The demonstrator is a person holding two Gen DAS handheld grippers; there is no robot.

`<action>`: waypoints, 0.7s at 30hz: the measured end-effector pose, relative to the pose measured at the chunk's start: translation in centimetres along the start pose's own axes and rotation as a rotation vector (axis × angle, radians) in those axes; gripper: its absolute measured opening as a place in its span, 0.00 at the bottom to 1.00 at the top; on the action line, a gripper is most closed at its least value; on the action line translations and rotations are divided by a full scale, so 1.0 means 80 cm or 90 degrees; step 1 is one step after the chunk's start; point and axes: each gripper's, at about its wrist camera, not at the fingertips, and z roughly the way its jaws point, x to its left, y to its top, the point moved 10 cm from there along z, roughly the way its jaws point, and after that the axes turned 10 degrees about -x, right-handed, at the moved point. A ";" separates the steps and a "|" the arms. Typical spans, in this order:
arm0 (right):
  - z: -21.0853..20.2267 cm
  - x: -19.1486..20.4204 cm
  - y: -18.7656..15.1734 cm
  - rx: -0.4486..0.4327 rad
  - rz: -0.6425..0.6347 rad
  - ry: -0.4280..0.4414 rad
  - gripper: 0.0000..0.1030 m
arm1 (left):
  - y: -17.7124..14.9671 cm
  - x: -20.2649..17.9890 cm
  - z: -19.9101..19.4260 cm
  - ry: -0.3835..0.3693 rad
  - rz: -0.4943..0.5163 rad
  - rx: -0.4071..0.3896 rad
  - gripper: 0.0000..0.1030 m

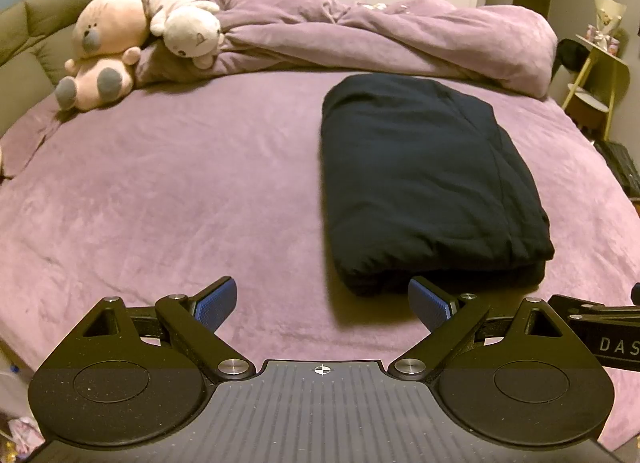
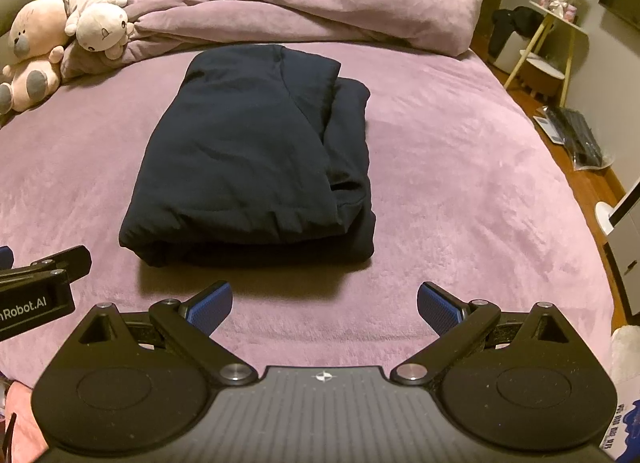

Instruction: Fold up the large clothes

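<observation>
A dark navy garment (image 2: 256, 159) lies folded into a thick rectangle on the purple bed sheet (image 2: 460, 183), near its front edge. Both the left gripper (image 1: 322, 305) and the right gripper (image 2: 325, 305) hover just short of it, jaws spread wide and holding nothing.

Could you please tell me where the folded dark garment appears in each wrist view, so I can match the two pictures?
Left wrist view: the folded dark garment lies right of centre on the purple bed.
Right wrist view: the garment lies left of centre.
Shared landmark: the white plush toy, at far left against the bunched duvet.
</observation>
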 end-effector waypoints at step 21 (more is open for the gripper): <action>0.002 -0.004 0.000 0.000 0.021 0.006 0.96 | -0.001 -0.003 0.007 -0.006 0.013 0.010 0.93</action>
